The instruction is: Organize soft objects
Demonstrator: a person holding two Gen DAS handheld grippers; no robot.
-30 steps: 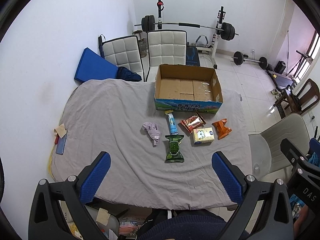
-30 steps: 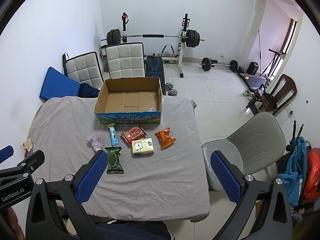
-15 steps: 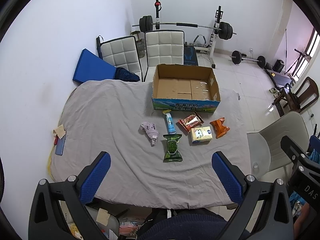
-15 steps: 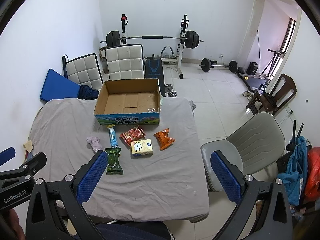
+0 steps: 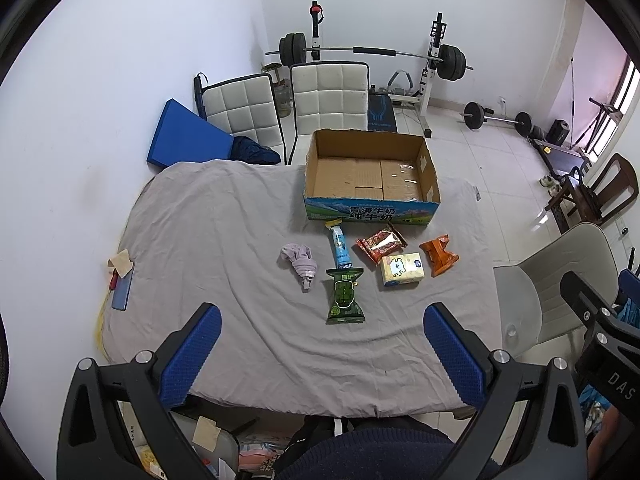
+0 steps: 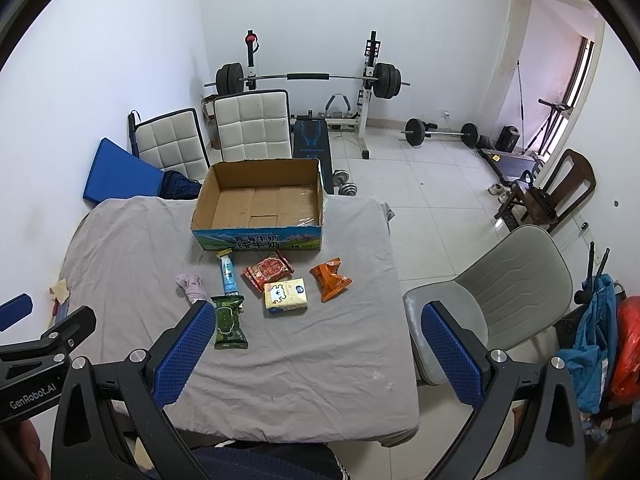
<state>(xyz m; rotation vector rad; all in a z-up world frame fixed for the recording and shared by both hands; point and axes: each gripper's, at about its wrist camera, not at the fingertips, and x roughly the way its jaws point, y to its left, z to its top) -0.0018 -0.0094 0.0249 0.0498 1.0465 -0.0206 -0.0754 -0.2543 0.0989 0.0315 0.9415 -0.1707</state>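
Both grippers are hanging high over the near edge of the table [image 5: 224, 240], and each is spread wide with nothing between its blue pads. The left gripper [image 5: 322, 354] is hovering above the near middle of the grey cloth; the right gripper [image 6: 316, 354] is hovering further right, its left pad [image 6: 182, 354] lying in front of the green pack's near left corner in that view, well above it.

The soft things are lying in a loose cluster in the middle of the cloth, just near of the box [image 5: 370, 172]. The box is sitting open at the far side of the table, showing bare cardboard inside. A lilac sock [image 5: 300, 260] is lying crumpled at the left of the cluster. Right of it a slim blue tube [image 5: 340, 246] is pointing toward the box, and the green pack [image 5: 344, 296] is lying just near of the tube, touching its near end. A red pack [image 5: 380, 242] is lying right of the tube, with a yellow tissue pack [image 5: 401, 269] against its near side. An orange pack [image 5: 439, 255] is lying furthest right, apart from the tissues.

A phone [image 5: 122, 290] is resting at the table's left edge. Two white chairs [image 5: 328, 100] are standing beyond the far edge, and a grey chair [image 6: 500, 300] is standing to the right.
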